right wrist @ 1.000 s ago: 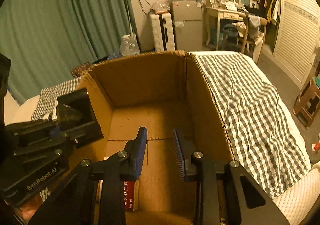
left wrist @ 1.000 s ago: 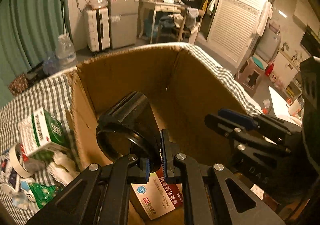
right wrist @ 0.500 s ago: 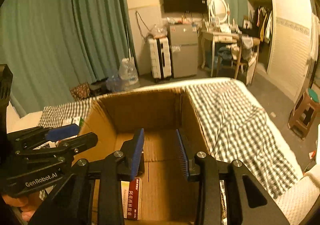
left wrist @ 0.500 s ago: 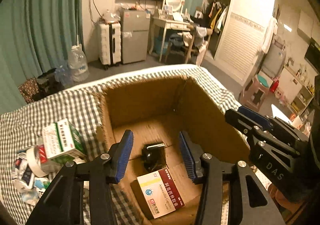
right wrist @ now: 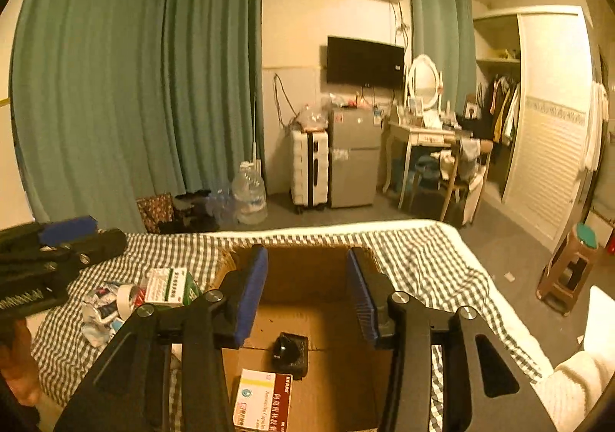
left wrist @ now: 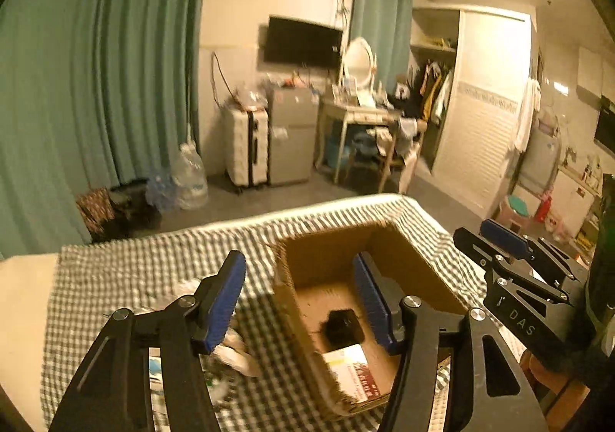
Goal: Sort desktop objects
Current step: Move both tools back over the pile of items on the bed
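Observation:
An open cardboard box sits on the checked cloth. On its floor lie a black cup and a red-and-white medicine box. My left gripper hangs above the box's left wall, its jaws opening with nothing between them. My right gripper hovers high over the box, jaws also opening and empty. A green-and-white carton and a tape roll lie left of the box among small packets.
The cloth-covered table ends at its far edge. Beyond it stand a white suitcase, a small fridge, water jugs and a dressing table. A stool stands on the floor at right.
The left gripper let go of the black cup, which now lies in the box. Both grippers rose and drew back from the box, their jaws spreading wider.

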Tool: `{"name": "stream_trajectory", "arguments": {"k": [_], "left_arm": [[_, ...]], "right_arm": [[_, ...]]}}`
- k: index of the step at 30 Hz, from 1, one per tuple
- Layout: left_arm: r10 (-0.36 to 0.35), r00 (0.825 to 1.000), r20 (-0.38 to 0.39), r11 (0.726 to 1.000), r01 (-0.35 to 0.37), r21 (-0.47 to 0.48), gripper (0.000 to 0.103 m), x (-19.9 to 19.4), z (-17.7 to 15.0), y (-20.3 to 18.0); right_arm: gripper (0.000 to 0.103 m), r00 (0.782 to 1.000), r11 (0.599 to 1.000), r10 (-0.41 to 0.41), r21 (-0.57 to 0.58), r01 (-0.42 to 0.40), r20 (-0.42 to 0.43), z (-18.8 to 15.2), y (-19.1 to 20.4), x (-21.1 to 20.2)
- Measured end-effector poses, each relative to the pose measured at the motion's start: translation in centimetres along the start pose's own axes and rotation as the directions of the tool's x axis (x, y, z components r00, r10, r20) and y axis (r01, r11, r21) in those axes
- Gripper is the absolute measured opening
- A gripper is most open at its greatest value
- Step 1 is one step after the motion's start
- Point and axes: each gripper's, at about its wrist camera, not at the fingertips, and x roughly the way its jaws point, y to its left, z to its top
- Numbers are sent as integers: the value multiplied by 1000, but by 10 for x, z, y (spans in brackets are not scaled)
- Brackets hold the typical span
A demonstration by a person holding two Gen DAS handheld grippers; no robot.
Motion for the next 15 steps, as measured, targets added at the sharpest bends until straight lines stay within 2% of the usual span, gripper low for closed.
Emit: {"name": "stream_trajectory", "arguments": {"k": [4,10,15], "left_arm": [[25,998,57,1000,-26,4,69,-28,2,17],[66,988,139,998,-63,-26,82,-66,-4,48],[118,980,161,992,-108,-68,85,-86,-10,77]], "right_arm": [[51,999,1000,5,-12,-4,43,7,16,-18],[56,994,998,56,-35,-52,91,16,50,-40],[64,988,995,81,-69,-72,131,16,75,-56]]}}
